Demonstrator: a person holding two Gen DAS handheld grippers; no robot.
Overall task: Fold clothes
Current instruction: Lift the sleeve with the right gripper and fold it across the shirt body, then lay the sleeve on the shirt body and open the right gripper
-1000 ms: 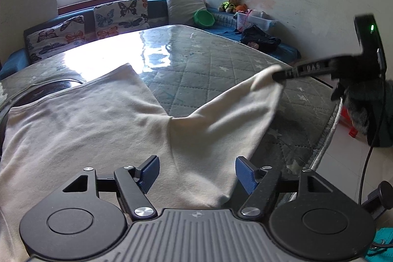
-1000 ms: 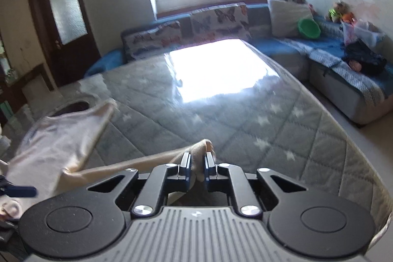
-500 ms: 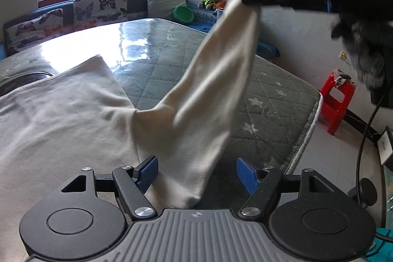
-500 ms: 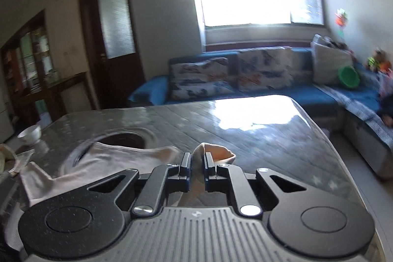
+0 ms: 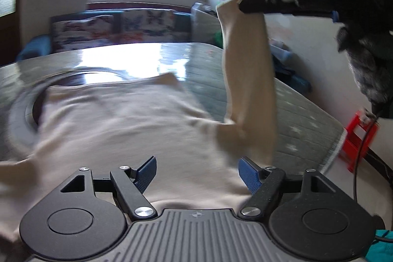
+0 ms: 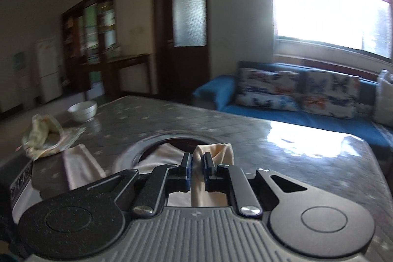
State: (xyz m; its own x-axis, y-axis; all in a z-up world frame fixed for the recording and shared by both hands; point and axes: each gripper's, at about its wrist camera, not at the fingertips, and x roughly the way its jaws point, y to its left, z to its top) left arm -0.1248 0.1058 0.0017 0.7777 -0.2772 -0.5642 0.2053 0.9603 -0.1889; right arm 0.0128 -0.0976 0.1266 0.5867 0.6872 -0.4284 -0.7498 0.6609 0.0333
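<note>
Sunlit and glossy, the quilted surface (image 5: 307,114) carries your cream shirt (image 5: 127,124) spread flat mid-frame. Its sleeve (image 5: 248,70) rises near-upright to the upper right, clamped at the cuff by your right gripper (image 5: 242,4). Your left gripper (image 5: 197,171) has just been opening, jaws apart and empty, over the near hem; the fold likely goes leftward across the body.
</note>
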